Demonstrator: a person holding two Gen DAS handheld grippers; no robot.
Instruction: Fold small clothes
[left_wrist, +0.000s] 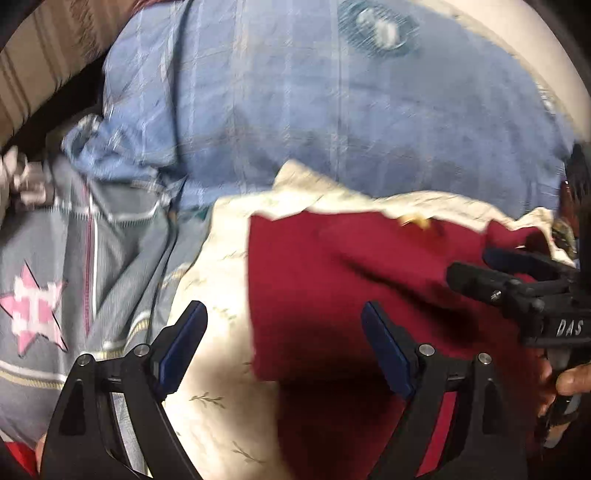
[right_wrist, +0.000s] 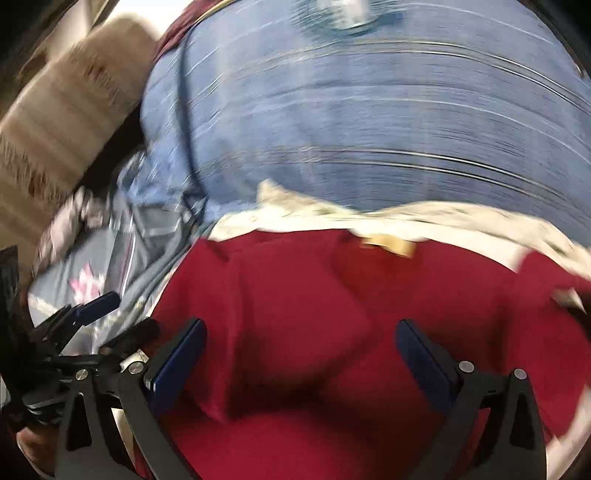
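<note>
- Left wrist view: dark red garment (left_wrist: 351, 280) lies spread on a cream leaf-print cloth (left_wrist: 218, 266), which shows along the garment's left and far edges.
- Small yellow tag (left_wrist: 415, 220) sits at the garment's far edge, near the cream border.
- Left gripper (left_wrist: 284, 350) is over the garment's left edge, jaws wide apart, nothing between the blue pads. Left finger (left_wrist: 181, 347) is over the cream cloth, right finger (left_wrist: 388, 354) over the red fabric.
- Right gripper (left_wrist: 491, 271) comes in from the right edge of this view, over the garment's right side. A hand (left_wrist: 570, 380) holds its handle, fingers partly visible.
- Right wrist view: same red garment (right_wrist: 314, 332) fills the lower centre, with creases and a fold ridge on its left half; tag (right_wrist: 388, 243) at the far edge.
- Right gripper (right_wrist: 301, 363) jaws spread, both fingers above red fabric, nothing clamped.
- Left gripper (right_wrist: 107, 314) is visible at lower left of this view, beside the garment's left edge.
- Beyond the cream cloth: blue checked bedcover (left_wrist: 314, 110), heavily motion-blurred in the right wrist view.
- Left of the garment: grey cloth with a pink pixel star (left_wrist: 33, 306) and a thin striped border.
- Far upper left: beige striped fabric (right_wrist: 66, 122), blurred; can't tell what it is.
</note>
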